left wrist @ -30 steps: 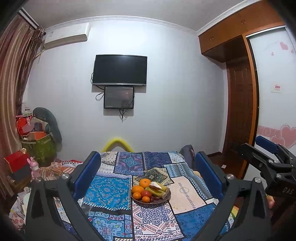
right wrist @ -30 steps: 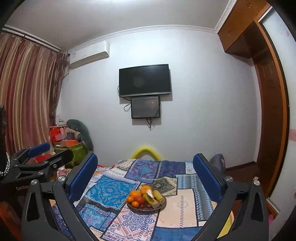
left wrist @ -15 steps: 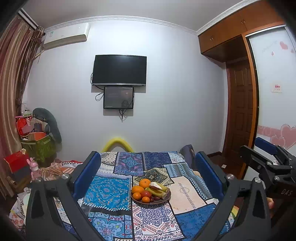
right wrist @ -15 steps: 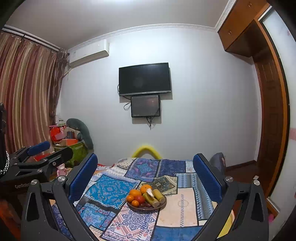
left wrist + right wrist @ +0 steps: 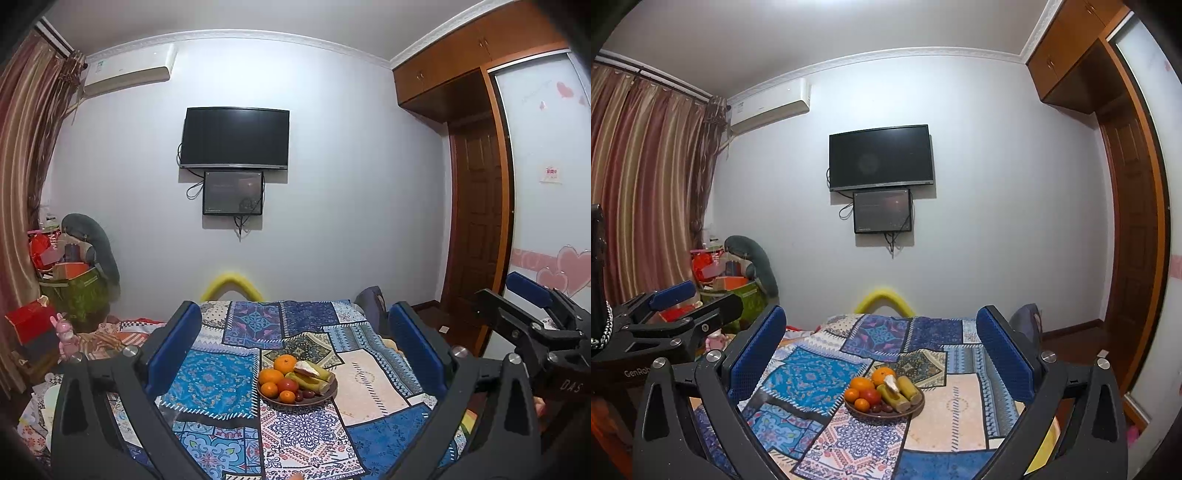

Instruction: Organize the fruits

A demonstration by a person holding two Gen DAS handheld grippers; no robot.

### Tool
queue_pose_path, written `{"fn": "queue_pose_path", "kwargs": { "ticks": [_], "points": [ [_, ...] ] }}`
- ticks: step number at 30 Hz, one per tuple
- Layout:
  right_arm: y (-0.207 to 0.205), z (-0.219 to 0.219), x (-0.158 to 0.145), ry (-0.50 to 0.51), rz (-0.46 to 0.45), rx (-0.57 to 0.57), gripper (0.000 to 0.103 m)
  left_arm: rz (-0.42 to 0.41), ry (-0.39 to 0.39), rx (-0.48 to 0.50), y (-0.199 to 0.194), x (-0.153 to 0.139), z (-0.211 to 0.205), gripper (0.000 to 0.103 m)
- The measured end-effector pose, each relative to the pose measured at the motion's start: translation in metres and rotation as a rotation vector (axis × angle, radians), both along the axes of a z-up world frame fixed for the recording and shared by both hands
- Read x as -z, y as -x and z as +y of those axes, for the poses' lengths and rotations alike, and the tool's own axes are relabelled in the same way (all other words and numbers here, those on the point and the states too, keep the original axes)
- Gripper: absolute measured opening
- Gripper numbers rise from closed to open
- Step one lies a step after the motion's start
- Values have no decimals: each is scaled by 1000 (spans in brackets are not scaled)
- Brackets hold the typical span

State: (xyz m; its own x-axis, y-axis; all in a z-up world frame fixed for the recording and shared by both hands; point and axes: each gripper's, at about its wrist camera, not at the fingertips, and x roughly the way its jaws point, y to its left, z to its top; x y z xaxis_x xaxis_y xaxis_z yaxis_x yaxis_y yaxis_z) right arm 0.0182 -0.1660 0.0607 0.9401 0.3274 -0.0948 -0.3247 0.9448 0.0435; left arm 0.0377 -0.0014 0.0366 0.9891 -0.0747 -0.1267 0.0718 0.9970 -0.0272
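A brown round plate (image 5: 325, 396) (image 5: 916, 408) sits on a patchwork-covered table (image 5: 218, 384) (image 5: 809, 380). It holds oranges (image 5: 285, 363) (image 5: 882, 376), a red apple (image 5: 288, 384) (image 5: 871, 396), yellow-green bananas (image 5: 314, 384) (image 5: 909, 386), a white-fleshed fruit slice (image 5: 303, 367) (image 5: 891, 384) and small dark red fruits (image 5: 303, 395) (image 5: 881, 408). My left gripper (image 5: 295, 347) hangs open well short of the plate, nothing between its blue pads (image 5: 173, 347). The right gripper (image 5: 881, 350) is open too, also back from the plate and empty. Each gripper shows at the edge of the other's view (image 5: 532, 317) (image 5: 676, 314).
A wall (image 5: 332, 184) with a television (image 5: 234, 136) and smaller screen (image 5: 232, 192) stands behind the table. A yellow chair back (image 5: 231, 282) is at the far edge. Boxes and bags (image 5: 70, 280) crowd the left corner; a wooden door (image 5: 476, 221) is at right.
Both views have drifted only slightly; the right wrist view has tipped down a little. The plate and fruit have not moved, and both grippers stay open.
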Motion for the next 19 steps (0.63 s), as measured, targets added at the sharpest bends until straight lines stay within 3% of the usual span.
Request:
{"fn": "queue_pose_path", "kwargs": {
  "ticks": [19],
  "points": [
    [-4, -1, 1, 2, 11, 3, 103, 7, -22, 22, 0, 2, -4, 103]
  ]
}}
